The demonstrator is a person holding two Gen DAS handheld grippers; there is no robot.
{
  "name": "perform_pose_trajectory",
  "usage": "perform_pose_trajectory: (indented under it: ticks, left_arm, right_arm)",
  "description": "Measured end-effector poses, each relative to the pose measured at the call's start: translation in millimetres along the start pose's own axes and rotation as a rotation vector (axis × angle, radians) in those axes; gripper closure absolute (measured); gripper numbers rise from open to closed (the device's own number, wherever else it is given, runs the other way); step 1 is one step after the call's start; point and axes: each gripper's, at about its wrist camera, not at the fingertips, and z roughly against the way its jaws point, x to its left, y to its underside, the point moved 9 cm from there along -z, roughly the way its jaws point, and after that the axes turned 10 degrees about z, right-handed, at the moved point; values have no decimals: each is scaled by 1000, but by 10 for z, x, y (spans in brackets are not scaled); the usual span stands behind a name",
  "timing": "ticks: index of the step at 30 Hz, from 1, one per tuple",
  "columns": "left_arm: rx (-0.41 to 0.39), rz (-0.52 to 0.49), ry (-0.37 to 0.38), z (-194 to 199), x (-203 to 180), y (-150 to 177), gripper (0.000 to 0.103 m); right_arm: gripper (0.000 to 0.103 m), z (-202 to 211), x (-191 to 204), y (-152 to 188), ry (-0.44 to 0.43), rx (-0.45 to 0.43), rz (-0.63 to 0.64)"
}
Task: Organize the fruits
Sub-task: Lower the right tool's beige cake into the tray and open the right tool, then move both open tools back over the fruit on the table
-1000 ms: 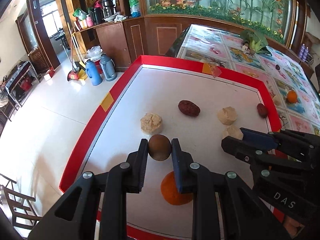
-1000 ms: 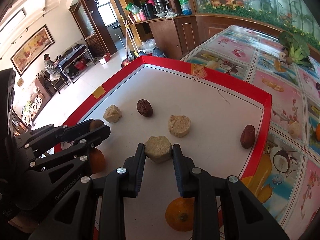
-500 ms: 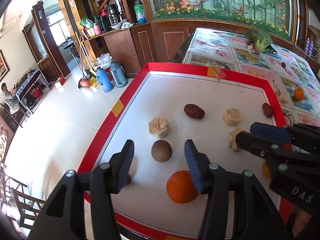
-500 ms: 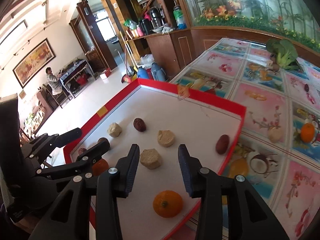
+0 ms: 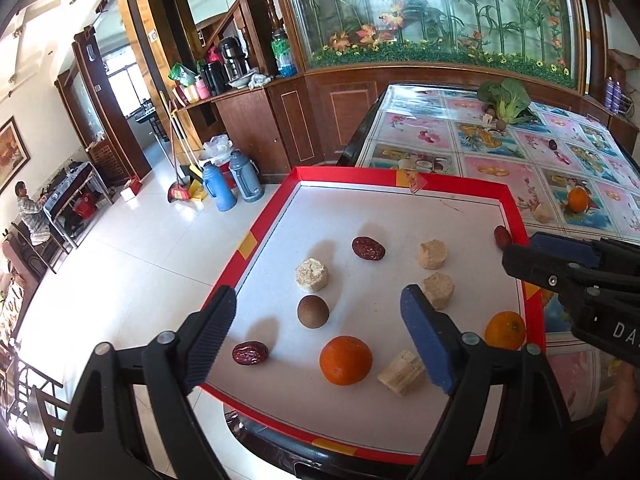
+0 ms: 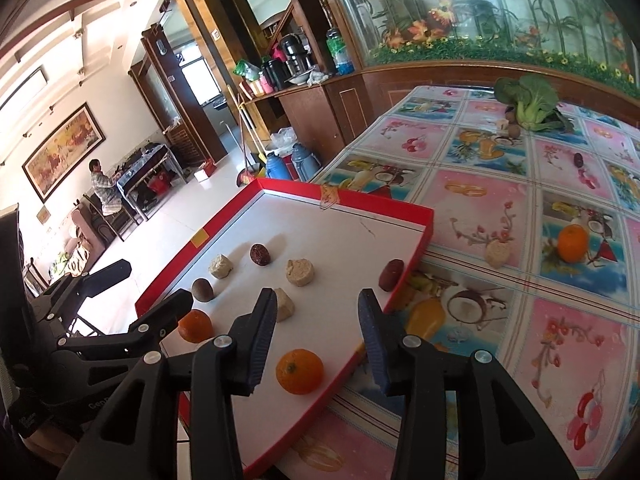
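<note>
So the red-rimmed tray (image 5: 256,236) sits at the corner of the table (image 6: 500,184), its near edge right at the table's lip with bare tiled floor (image 5: 132,264) beyond, and its right rim butts onto the flowery cloth. The far half of the tray is open white, loads of space there.

Count inside the tray: two oranges (image 5: 345,360), three red dates (image 5: 368,248), four pale chunky blocks (image 5: 312,275), one round brown fruit (image 5: 313,311). Out on the cloth: one more orange (image 6: 572,243), one pale block (image 6: 497,253), one small dark fruit (image 6: 578,159) and a leafy green vegetable (image 6: 528,100) at the far end.

The left tool (image 5: 316,332) has just been opening and is spread wide above the brown fruit, gripping nothing. The right tool (image 6: 318,334) has also just been opening, parted, empty, a pale block (image 6: 284,304) just beside its left finger.
</note>
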Motion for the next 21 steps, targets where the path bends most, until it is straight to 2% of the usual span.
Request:
perform_pose_trajectory:
  ticks: [10,18,21]
  left_arm:
    - [-10,-41,7,151,-219,24,13]
    - [12,-75,34,169,-414,81,7]
    - [27,-94,50,137,-511,139,5]
  right_arm:
    - [59,278,-526,142,56,-31,-74]
    - [56,614,-1452,548,194,-23,-220]
    - [56,701,-1697,614,221,-25,-284]
